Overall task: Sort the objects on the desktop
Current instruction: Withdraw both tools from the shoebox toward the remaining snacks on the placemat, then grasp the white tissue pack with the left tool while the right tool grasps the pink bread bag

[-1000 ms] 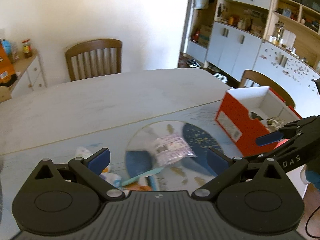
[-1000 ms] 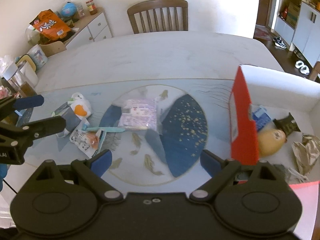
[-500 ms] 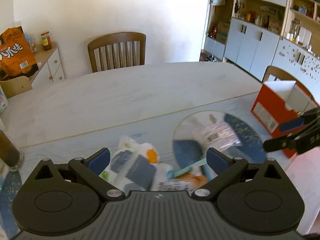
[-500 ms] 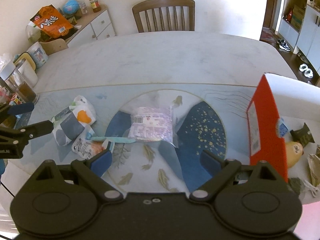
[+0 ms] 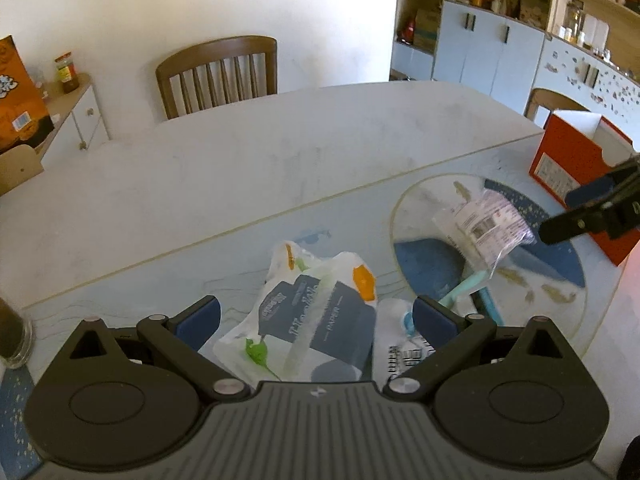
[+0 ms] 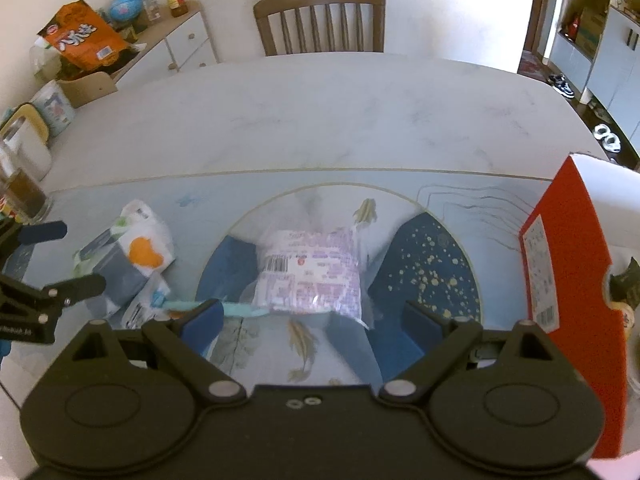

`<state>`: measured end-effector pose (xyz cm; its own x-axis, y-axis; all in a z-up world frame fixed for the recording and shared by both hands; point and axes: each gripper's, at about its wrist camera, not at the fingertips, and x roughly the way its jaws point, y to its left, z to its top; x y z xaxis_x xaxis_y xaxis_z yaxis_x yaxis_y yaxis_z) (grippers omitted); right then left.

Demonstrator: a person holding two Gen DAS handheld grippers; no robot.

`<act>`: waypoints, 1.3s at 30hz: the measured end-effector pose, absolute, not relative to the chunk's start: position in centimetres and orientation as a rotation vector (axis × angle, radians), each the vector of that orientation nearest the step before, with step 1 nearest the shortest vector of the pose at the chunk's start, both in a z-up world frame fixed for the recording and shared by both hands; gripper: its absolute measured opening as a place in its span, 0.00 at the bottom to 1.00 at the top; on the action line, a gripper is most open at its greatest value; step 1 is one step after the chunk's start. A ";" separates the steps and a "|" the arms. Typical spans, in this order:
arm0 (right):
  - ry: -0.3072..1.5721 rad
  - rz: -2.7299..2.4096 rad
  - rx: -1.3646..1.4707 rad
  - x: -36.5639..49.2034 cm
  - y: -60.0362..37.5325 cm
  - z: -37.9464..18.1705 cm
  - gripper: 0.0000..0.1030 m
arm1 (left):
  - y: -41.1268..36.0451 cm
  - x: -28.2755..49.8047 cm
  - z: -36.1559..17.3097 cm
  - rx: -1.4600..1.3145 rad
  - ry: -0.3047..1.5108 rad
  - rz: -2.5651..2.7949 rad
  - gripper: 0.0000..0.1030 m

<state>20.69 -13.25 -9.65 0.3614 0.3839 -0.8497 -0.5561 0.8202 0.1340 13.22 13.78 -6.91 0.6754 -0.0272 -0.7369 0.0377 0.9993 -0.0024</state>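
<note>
While both grippers hang spread apart and empty, the left gripper [image 5: 316, 316] lines up over a tissue pack [image 5: 316, 316] and the right gripper [image 6: 310, 318] over a snack bag [image 6: 310, 272], red box [image 6: 560, 264] waiting rightward

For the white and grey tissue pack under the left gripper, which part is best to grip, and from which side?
Probably the tissue pack across its grey middle band, coming from above with the open left gripper straddling it: it lies flat, and its soft wrapper offers no firm edge.
</note>
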 end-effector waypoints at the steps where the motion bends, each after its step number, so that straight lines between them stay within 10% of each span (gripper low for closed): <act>1: 1.035 0.606 -0.189 20.9 -13.0 -9.9 0.93 | 13.9 13.4 -7.1 0.011 0.831 -0.043 1.00; 39: 1.085 0.555 -0.286 24.7 -7.9 -16.5 0.96 | 15.3 16.5 -12.7 0.024 0.884 -0.115 0.97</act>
<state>24.69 -7.93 -16.53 0.3498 0.2853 -0.8923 -0.5568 0.8293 0.0469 16.47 15.29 -12.68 0.6287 -0.0901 -0.7724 0.1099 0.9936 -0.0265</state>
